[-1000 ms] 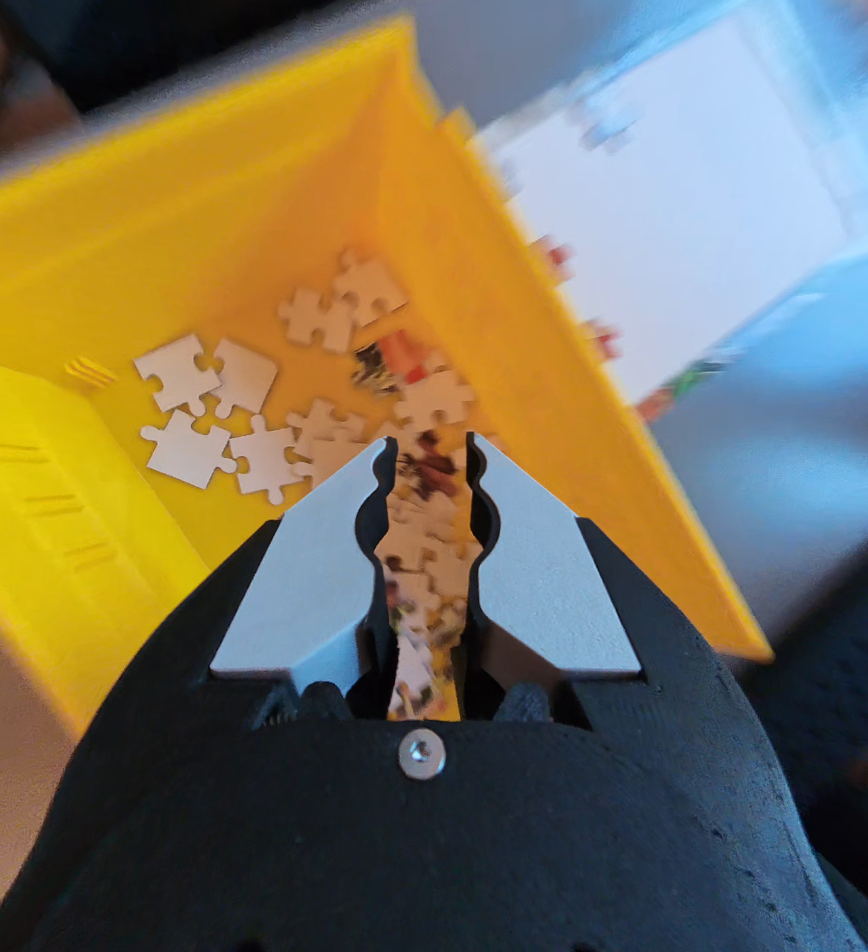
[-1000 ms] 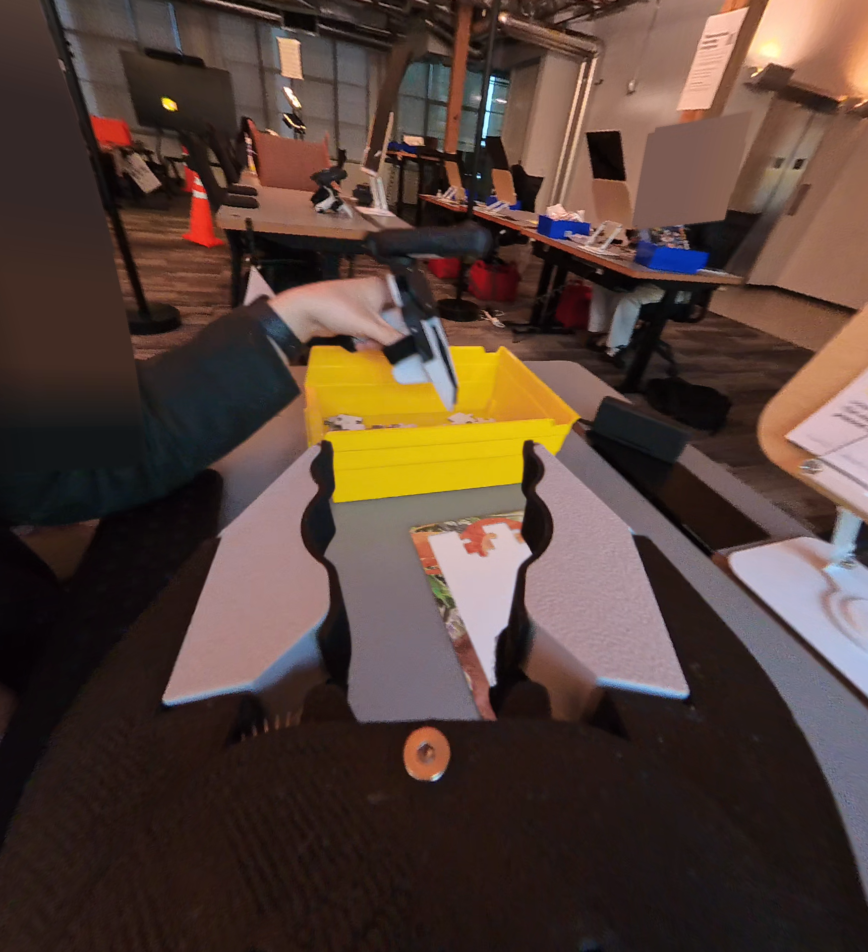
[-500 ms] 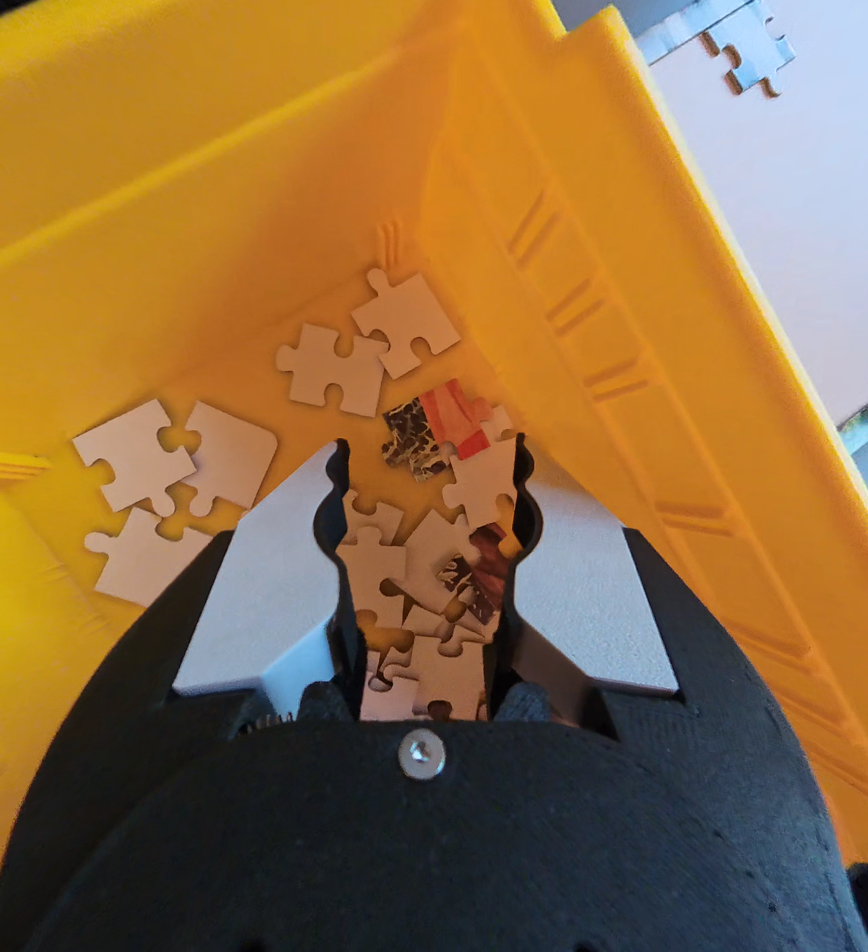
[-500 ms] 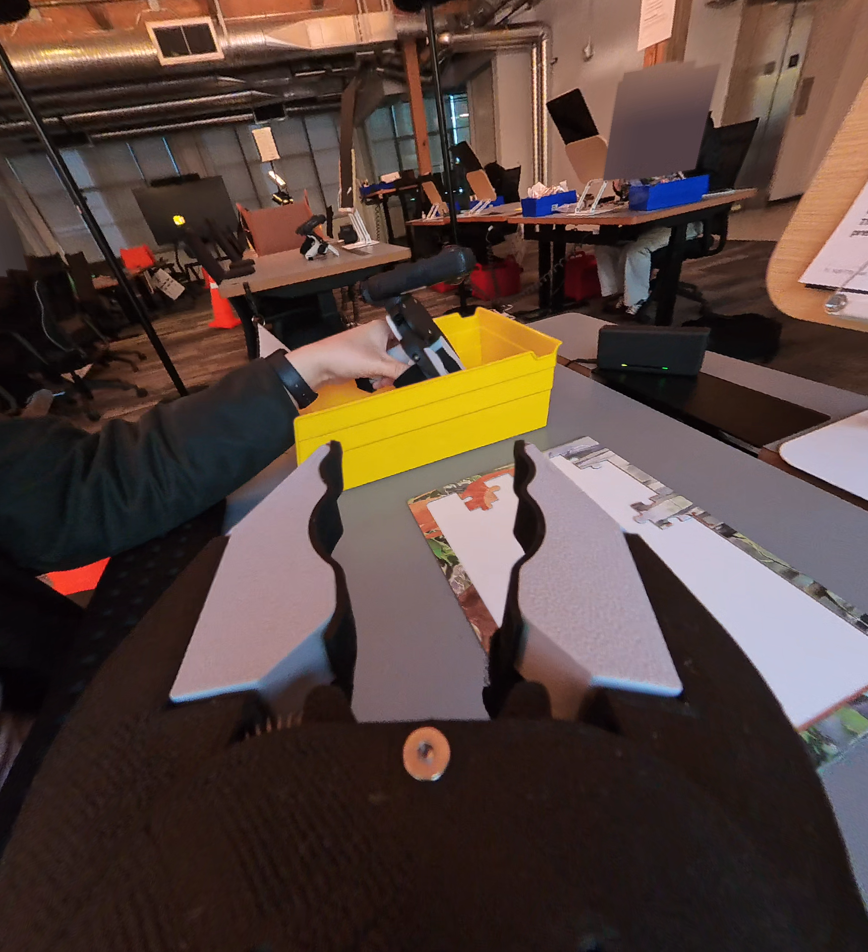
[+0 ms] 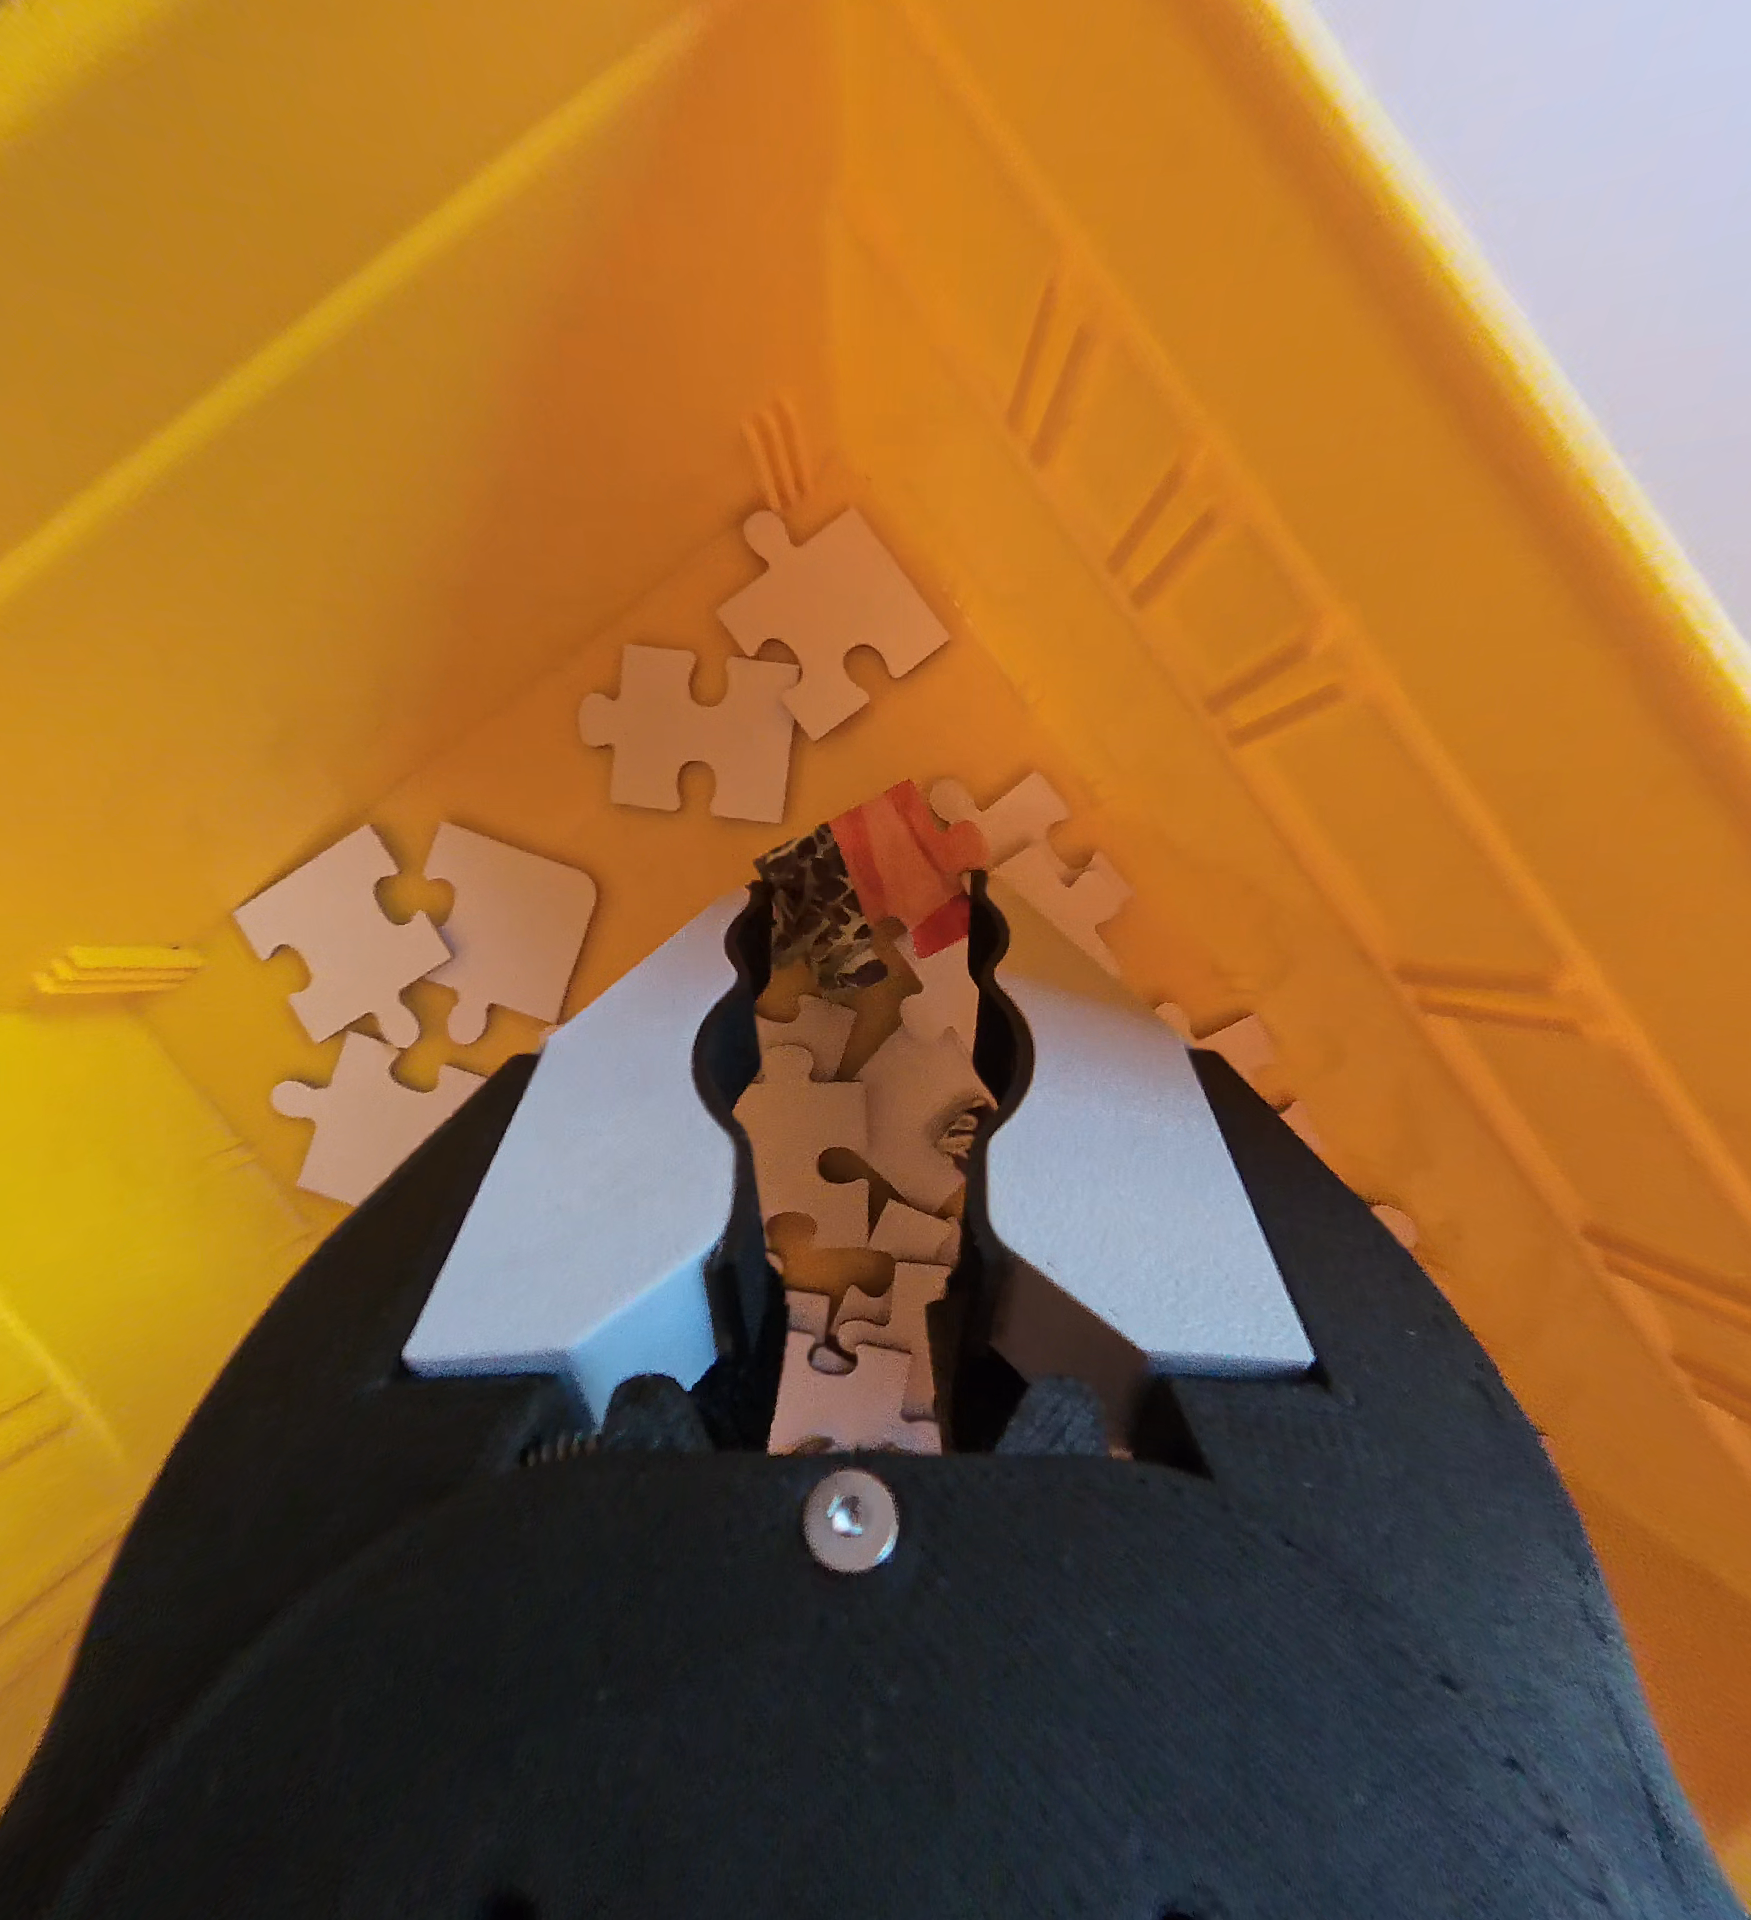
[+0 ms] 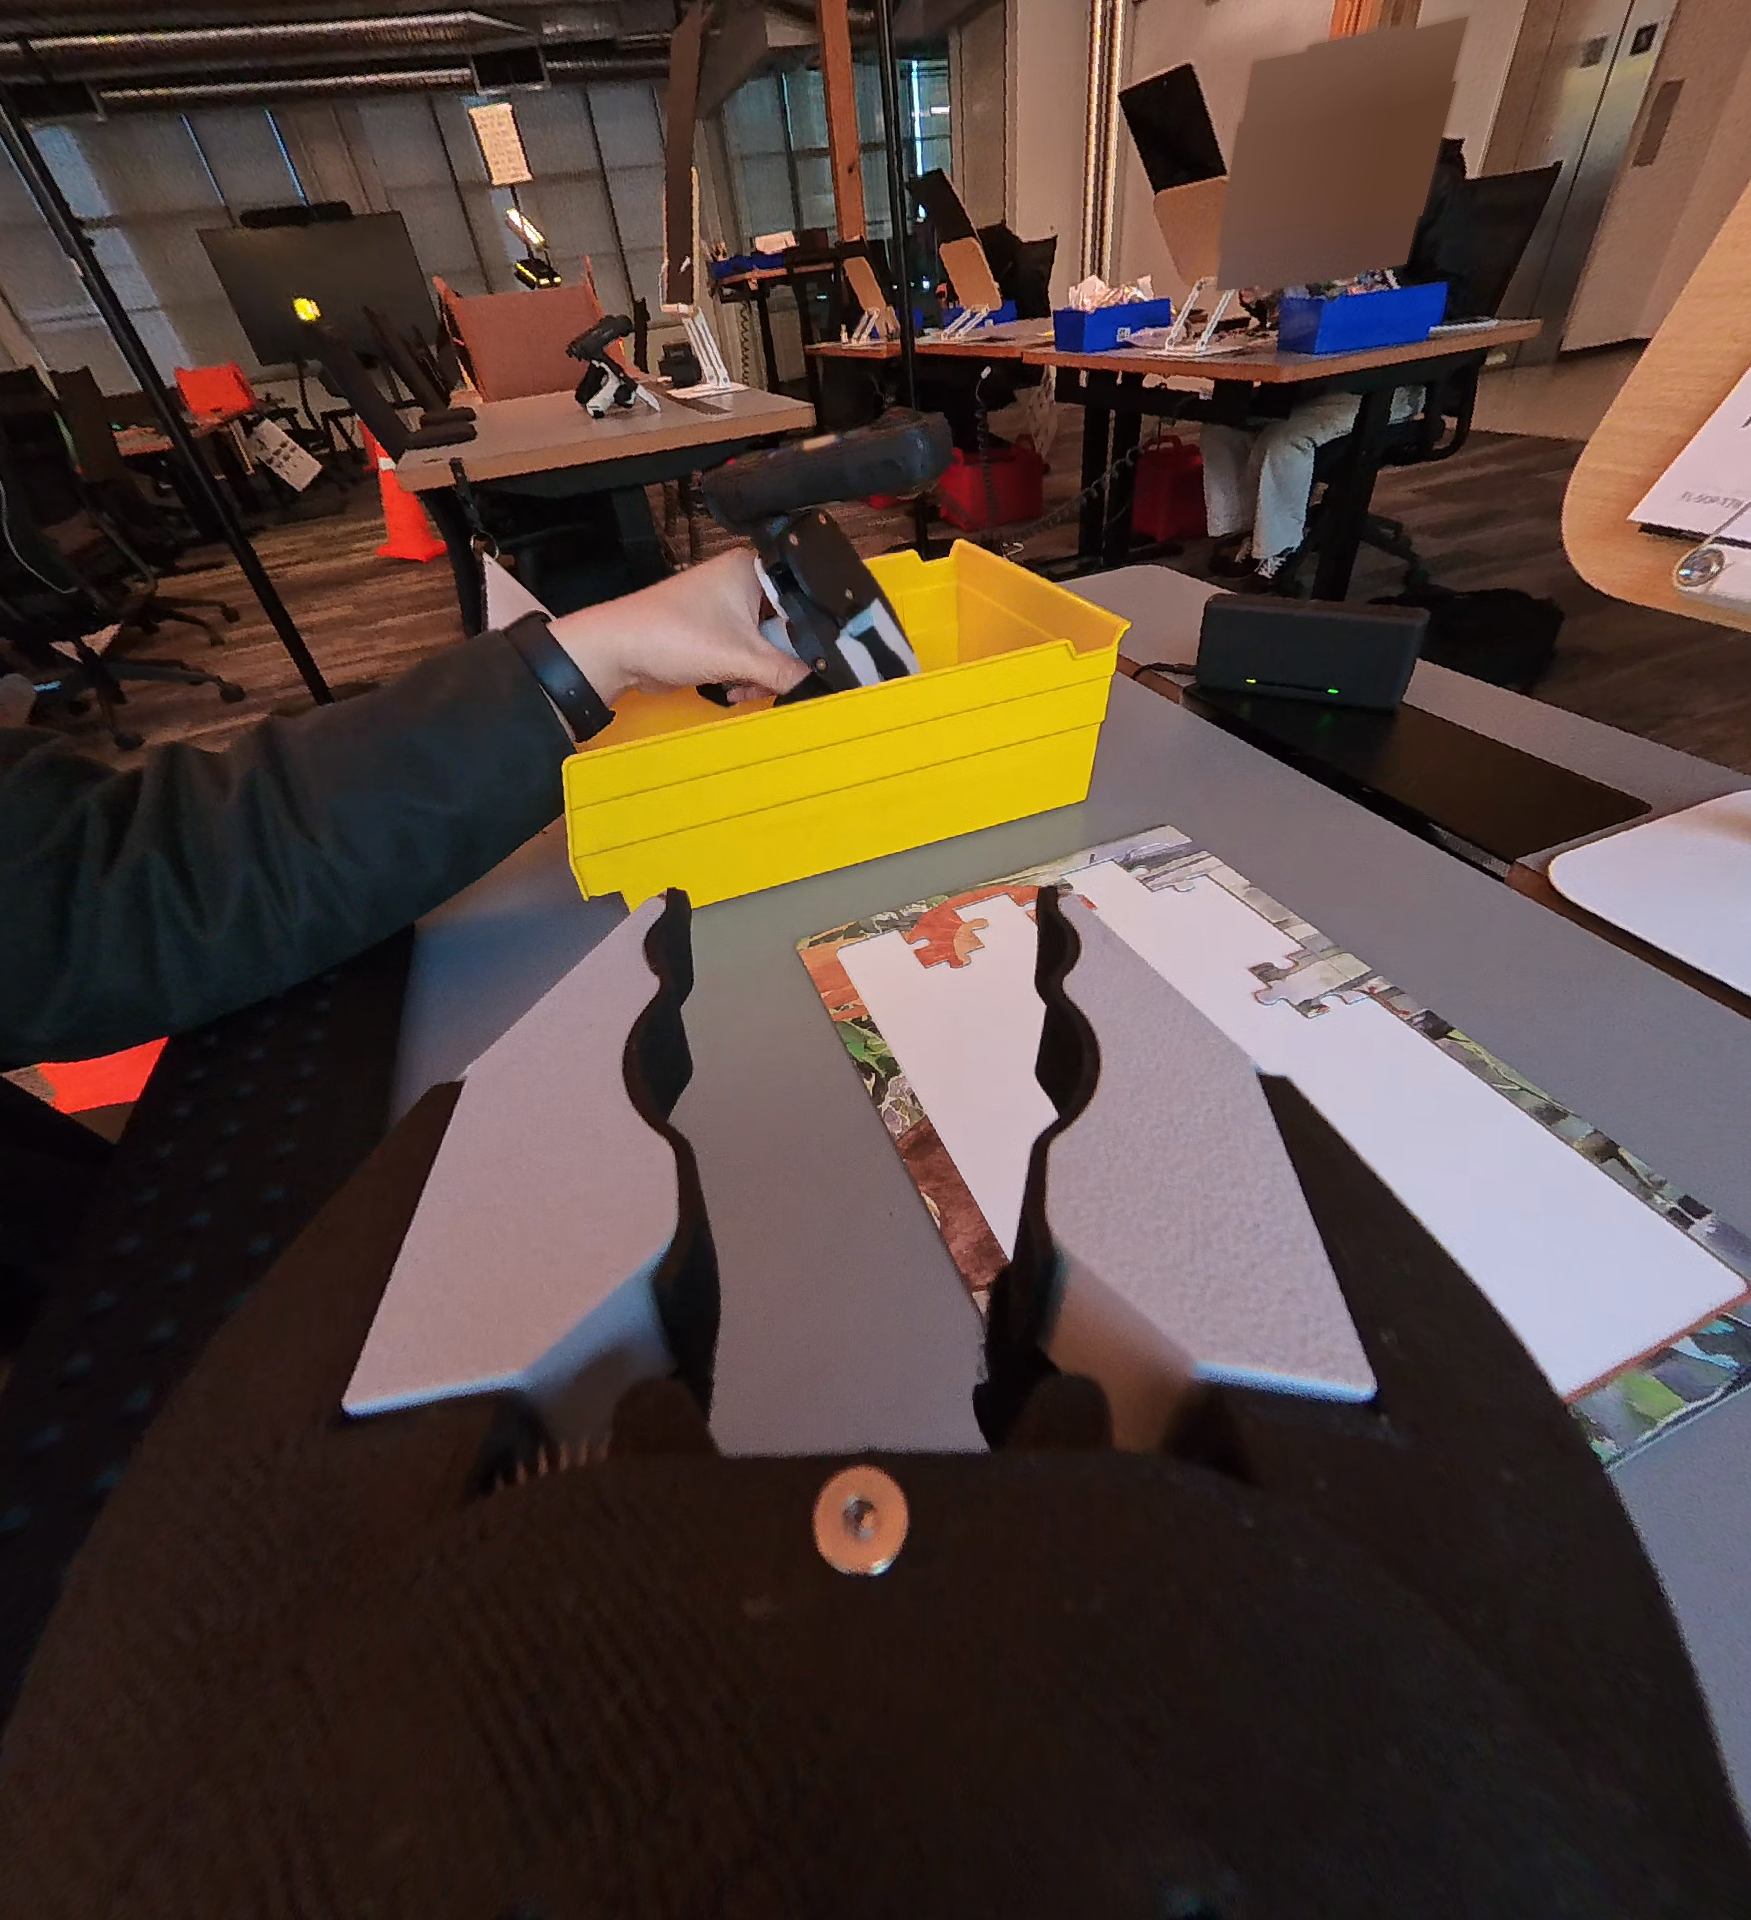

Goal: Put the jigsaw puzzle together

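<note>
In the left wrist view my left gripper [image 5: 864,899] is down inside the yellow bin [image 5: 435,416]. Its fingertips close on the two sides of a face-up puzzle piece [image 5: 881,868] with a spotted brown part and red stripes, which lies on the bin floor. Several white face-down pieces [image 5: 694,727] lie around it. In the right wrist view a hand holds the left gripper [image 6: 840,623] in the bin [image 6: 829,790], its tips hidden by the wall. My right gripper [image 6: 860,914] is open and empty above the grey table, beside the puzzle board [image 6: 1266,1122].
The board has a printed border and a white middle, with an orange piece [image 6: 954,925] and grey pieces [image 6: 1307,977] fitted along its far edge. A black box [image 6: 1307,655] sits behind the bin. A white stand base [image 6: 1702,894] is at the right. There is about 35 centimeters between the tips of the two grippers.
My left gripper opened wide, went deeper into the bin, then narrowed onto the coloured piece. My right gripper tilted and shifted so more of the board shows, staying open.
</note>
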